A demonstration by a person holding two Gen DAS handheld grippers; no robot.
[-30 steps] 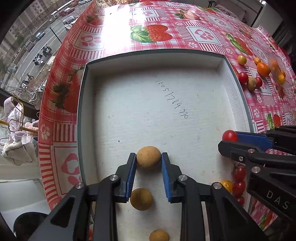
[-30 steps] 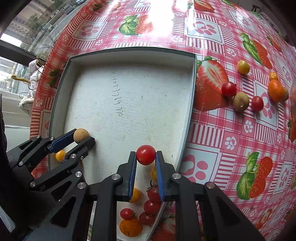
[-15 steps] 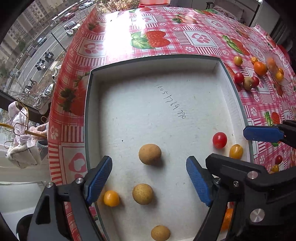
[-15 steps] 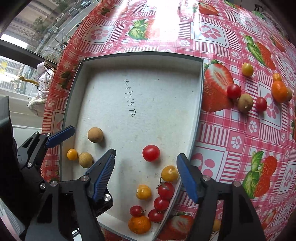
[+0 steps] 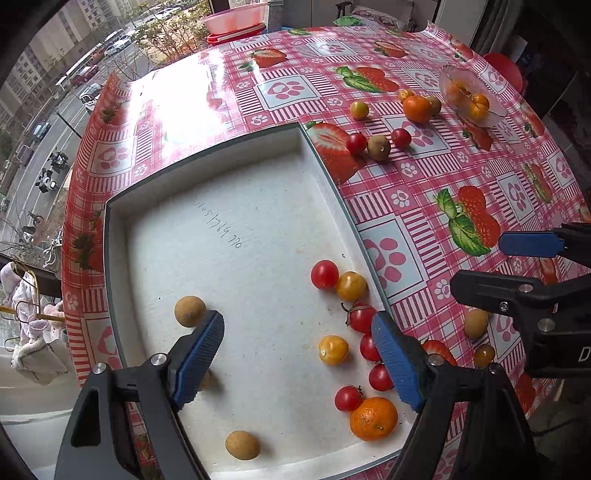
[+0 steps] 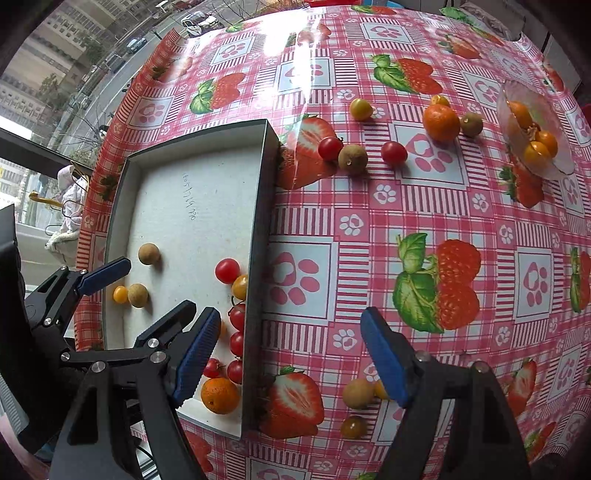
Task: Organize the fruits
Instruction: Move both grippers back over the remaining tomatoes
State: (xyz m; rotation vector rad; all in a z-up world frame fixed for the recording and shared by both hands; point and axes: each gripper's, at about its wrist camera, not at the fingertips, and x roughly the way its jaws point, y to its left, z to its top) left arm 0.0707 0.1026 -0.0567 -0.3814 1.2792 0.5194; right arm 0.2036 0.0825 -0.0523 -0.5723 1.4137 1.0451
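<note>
A white tray (image 5: 236,177) (image 6: 207,184) lies on the strawberry tablecloth. In it lie brown longans (image 5: 190,311) (image 6: 149,254), red cherry tomatoes (image 5: 324,273) (image 6: 227,270), yellow tomatoes (image 5: 333,349) and a tangerine (image 5: 373,418) (image 6: 219,395). My left gripper (image 5: 299,350) is open and empty above the tray's near part. My right gripper (image 6: 291,354) is open and empty over the tray's right wall and the cloth. Loose on the cloth lie a longan (image 6: 352,159), red tomatoes (image 6: 393,152), a tangerine (image 6: 441,122) and a yellow tomato (image 6: 361,109).
A glass dish (image 6: 532,136) with orange fruit stands at the far right. A longan (image 6: 357,393) and a small dark tomato (image 6: 353,427) lie on the cloth near my right gripper. The table's left edge drops to a window. A pink basin (image 5: 240,18) stands at the back.
Both grippers let go of their fruit: the longan and the red tomato now lie in the tray. Both grippers opened wide, drew back and swung to the right.
</note>
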